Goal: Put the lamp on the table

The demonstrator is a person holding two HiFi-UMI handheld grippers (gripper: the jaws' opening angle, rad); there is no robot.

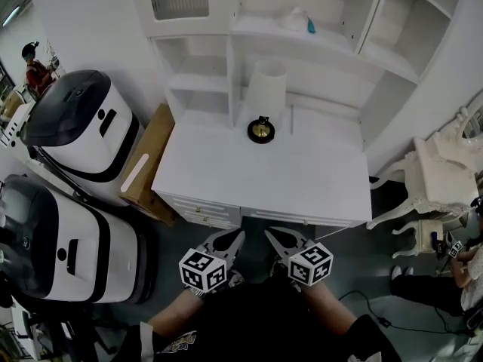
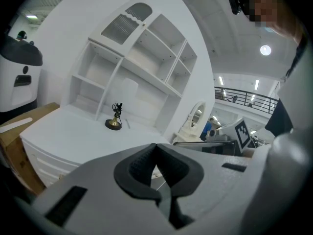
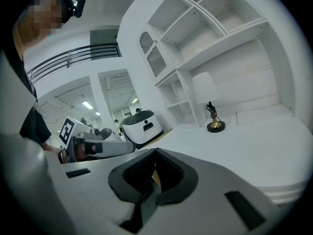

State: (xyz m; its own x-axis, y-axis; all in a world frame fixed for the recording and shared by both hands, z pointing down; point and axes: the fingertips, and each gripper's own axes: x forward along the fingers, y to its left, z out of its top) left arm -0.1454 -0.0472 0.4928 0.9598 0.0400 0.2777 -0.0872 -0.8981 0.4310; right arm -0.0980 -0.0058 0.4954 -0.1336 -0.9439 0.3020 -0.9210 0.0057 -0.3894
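White furniture fills this room, and I go from the left side to the right. At the far left two white machines with black tops (image 1: 79, 130) stand on the floor, one behind the other. Just beside them a brown cardboard box (image 1: 149, 164) leans at the left end of the white counter (image 1: 302, 183). At the back of the counter rises a white shelf unit (image 1: 198, 78) with open compartments. The lamp (image 1: 264, 96) stands upright on the counter, near the back edge and close to the shelves; it has a white shade and a brass foot on a black round base. At the right, a white carved chair (image 1: 438, 176) stands on the floor. Near the front edge of the counter, well apart from the lamp, the left tool (image 1: 240, 234) is clenched on nothing, its pads meeting at the tips. The right tool (image 1: 269, 232), just beside it, is clenched as well and also carries nothing.
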